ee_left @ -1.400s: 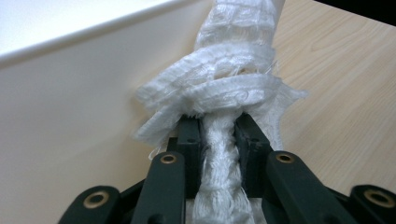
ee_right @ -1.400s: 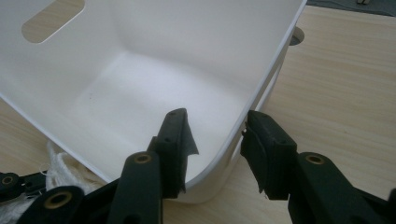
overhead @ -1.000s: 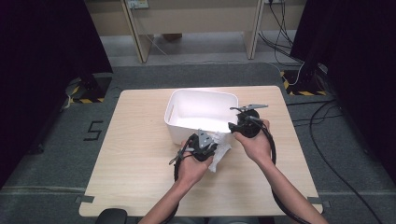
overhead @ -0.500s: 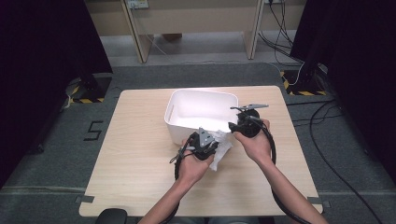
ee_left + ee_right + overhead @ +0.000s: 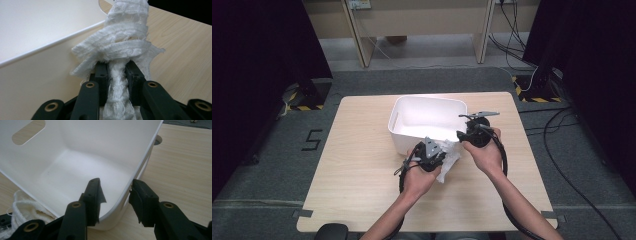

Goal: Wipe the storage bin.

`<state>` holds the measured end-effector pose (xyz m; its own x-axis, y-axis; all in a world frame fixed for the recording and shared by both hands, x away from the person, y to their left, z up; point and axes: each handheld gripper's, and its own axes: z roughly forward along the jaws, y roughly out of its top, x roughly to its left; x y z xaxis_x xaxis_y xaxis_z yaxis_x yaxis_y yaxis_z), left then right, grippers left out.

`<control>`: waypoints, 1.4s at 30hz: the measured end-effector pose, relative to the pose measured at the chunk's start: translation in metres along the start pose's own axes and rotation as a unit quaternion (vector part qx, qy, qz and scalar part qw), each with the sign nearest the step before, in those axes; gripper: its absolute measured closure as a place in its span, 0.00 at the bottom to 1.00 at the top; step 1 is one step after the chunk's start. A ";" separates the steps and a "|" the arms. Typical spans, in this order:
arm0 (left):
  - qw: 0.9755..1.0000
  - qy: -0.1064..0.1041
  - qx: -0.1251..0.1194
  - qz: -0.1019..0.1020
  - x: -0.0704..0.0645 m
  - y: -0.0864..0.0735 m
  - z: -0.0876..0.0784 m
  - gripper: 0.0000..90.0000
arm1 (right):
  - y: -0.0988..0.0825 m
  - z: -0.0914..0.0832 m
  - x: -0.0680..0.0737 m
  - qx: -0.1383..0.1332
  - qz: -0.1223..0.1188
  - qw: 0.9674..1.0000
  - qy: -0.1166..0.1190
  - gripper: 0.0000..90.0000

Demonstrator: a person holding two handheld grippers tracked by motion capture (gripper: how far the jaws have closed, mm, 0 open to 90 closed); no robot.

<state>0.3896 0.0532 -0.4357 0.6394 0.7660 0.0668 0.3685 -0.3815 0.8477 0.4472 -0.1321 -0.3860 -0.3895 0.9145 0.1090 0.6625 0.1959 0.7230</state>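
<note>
While the white cloth (image 5: 125, 47) lies bunched on the wooden table (image 5: 357, 150) just outside the near wall of the white bin (image 5: 412, 107), I have a twisted strand of it pinched between the jaws of my left gripper (image 5: 428, 156), which are clamped tight on it. In the left gripper view the fabric piles up in frayed, ribbed folds above the jaw tips (it is a loose, open weave), and the bin's rim runs past beside it. From the high view the cloth (image 5: 448, 159) spreads out to the right of that gripper, between my two hands. My right gripper (image 5: 472, 134) sits at the bin's near right corner, and in the right gripper view its jaws straddle the wall there (image 5: 117, 202), one jaw inside the bin and one outside; whether the pads actually press on the plastic I cannot tell. A bit of the cloth (image 5: 22, 207) peeks out at the lower left of that view, outside the bin. An oval handle slot (image 5: 28, 131) opens in the bin's far wall.
</note>
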 end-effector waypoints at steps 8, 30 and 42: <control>1.000 -0.001 0.005 0.000 -0.001 -0.004 0.004 0.83 | 0.000 0.000 0.000 0.000 -0.002 1.000 -0.001 0.67; 1.000 -0.002 0.021 0.000 -0.004 -0.016 0.015 0.83 | -0.001 0.000 0.001 -0.001 -0.005 1.000 -0.001 0.67; 0.999 -0.006 0.033 -0.003 -0.003 -0.024 0.023 0.83 | -0.001 0.000 0.001 -0.001 -0.005 1.000 -0.001 0.67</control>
<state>0.3942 0.0479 -0.4686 0.6459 0.7614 0.0554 0.4153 -0.4113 0.8114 0.4463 -0.1317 -0.3862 -0.3945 0.9134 0.1003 0.6575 0.2044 0.7252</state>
